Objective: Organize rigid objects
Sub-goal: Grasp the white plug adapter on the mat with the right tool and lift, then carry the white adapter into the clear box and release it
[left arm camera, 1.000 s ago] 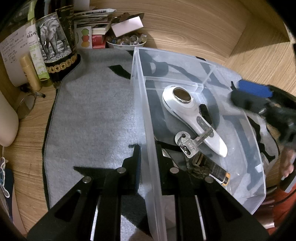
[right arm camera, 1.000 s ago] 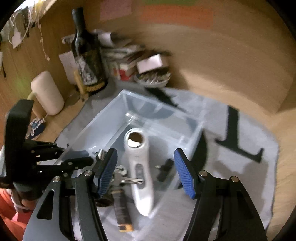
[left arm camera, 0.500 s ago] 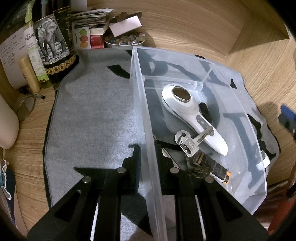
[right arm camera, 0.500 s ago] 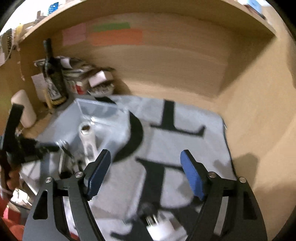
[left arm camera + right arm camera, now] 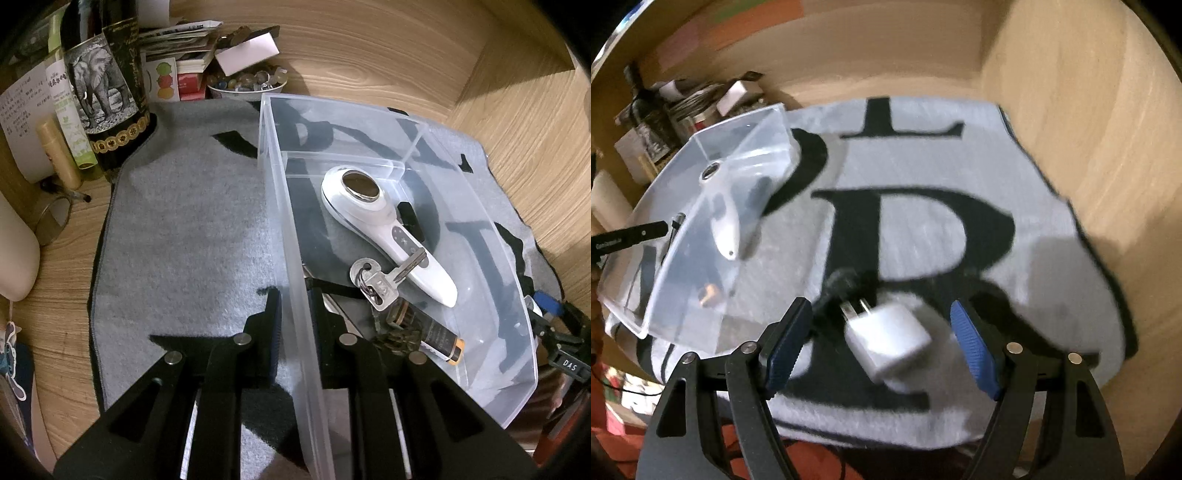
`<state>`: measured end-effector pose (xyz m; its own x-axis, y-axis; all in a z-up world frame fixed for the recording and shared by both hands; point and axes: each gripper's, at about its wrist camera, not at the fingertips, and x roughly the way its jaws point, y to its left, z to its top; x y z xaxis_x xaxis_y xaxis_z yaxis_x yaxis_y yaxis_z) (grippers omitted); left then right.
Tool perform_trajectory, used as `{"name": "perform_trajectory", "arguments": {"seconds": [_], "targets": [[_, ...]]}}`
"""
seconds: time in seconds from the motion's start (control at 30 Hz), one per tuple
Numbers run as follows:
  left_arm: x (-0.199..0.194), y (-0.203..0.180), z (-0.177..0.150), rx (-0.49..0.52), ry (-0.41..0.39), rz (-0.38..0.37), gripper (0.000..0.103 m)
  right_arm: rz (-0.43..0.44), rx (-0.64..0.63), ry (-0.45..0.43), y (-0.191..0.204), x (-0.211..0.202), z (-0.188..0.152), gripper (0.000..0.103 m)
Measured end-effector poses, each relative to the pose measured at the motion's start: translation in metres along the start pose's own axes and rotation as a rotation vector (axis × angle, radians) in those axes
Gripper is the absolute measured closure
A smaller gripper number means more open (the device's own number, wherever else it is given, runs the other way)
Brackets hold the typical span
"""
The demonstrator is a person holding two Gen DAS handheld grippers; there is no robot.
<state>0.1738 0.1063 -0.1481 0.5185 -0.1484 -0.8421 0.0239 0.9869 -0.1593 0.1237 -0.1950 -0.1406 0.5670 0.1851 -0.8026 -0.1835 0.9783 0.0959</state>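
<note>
The left gripper [image 5: 295, 314] is closed on the near-left wall of a clear plastic bin [image 5: 284, 206], one finger outside on the mat and one inside the bin. The right gripper [image 5: 881, 343] is held wide open with nothing between its blue-padded fingers [image 5: 973, 350]; a white wall charger [image 5: 886, 338] lies on the mat in the gap between them, touched by neither, its two metal prongs pointing to the far left. The charger is a small, smooth, rounded block, slightly blurred in the right wrist view, and it lies just right of the bin's near corner. The grey mat [image 5: 177, 229] is printed with large black letters, of which an "R" and an "L" can be read in the right wrist view. Inside the bin a white handheld device [image 5: 384, 229] with a dark oval head and buttons on its handle is seen, with a silver key [image 5: 380, 282] on a ring resting against its handle. Near the key, a dark cylindrical battery [image 5: 432, 334] with an orange end lies on the bin floor, and a small black object [image 5: 408, 219] lies just right of the device. On the wooden desk to the far left a dark bottle [image 5: 107, 88] with an elephant on its label is seen standing, with a bowl of beads [image 5: 245, 83] to its right. The letters "DAS" are visible on the right gripper's body at the right edge of the left wrist view.
</note>
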Motion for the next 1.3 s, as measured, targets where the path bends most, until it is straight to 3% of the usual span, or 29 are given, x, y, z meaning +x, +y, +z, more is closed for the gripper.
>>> {"name": "perform_trajectory", "arguments": {"seconds": [0.07,0.17,0.4,0.7,0.93,1.03,1.3], "targets": [[0.000,0.000,-0.001,0.005,-0.002,0.003,0.089,0.014,0.036,-0.006,-0.006,-0.002,-0.005,0.036],[0.000,-0.001,-0.001,0.012,-0.004,0.008,0.089,0.038,0.067,0.025,-0.014,0.004,-0.008,0.059],[0.000,0.000,-0.002,0.005,-0.005,0.002,0.089,0.029,0.064,-0.001,-0.013,-0.001,-0.006,0.060],[-0.002,0.002,-0.003,-0.003,-0.006,-0.003,0.089,0.047,0.012,-0.084,-0.001,-0.013,0.031,0.060],[-0.002,0.003,-0.003,-0.008,-0.006,-0.006,0.089,0.115,-0.103,-0.162,0.037,-0.021,0.068,0.060],[-0.002,0.005,-0.002,-0.015,-0.004,-0.012,0.089,0.197,-0.145,-0.172,0.059,-0.021,0.082,0.059],[-0.004,0.007,-0.004,-0.049,-0.002,-0.029,0.088,0.248,-0.310,-0.162,0.118,-0.007,0.096,0.059]]}}
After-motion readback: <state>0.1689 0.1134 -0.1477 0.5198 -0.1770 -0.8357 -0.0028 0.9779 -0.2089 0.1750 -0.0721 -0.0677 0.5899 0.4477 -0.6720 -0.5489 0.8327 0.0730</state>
